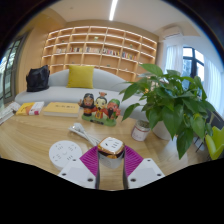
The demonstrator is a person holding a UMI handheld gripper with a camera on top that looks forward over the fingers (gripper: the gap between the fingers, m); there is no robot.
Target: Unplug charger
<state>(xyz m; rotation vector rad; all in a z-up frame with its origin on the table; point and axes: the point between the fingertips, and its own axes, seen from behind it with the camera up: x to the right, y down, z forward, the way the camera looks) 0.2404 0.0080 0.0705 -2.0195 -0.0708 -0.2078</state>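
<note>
A small white cube charger [111, 146] with orange marks sits between my gripper's [111, 158] fingertips, above the wooden table [30, 140]. Both magenta pads [90, 160] press against its sides, so the gripper is shut on it. A round white perforated disc [65, 153], possibly a socket unit, lies on the table just left of the fingers. A silvery object [80, 130] lies beyond it. I cannot see the charger's prongs or any socket under it.
A leafy potted plant [172, 98] in a white pot [141, 130] stands ahead to the right. Toy figures [98, 106] and books [58, 107] sit further back on the table. A sofa with a yellow cushion [80, 77] and shelves [100, 45] are behind.
</note>
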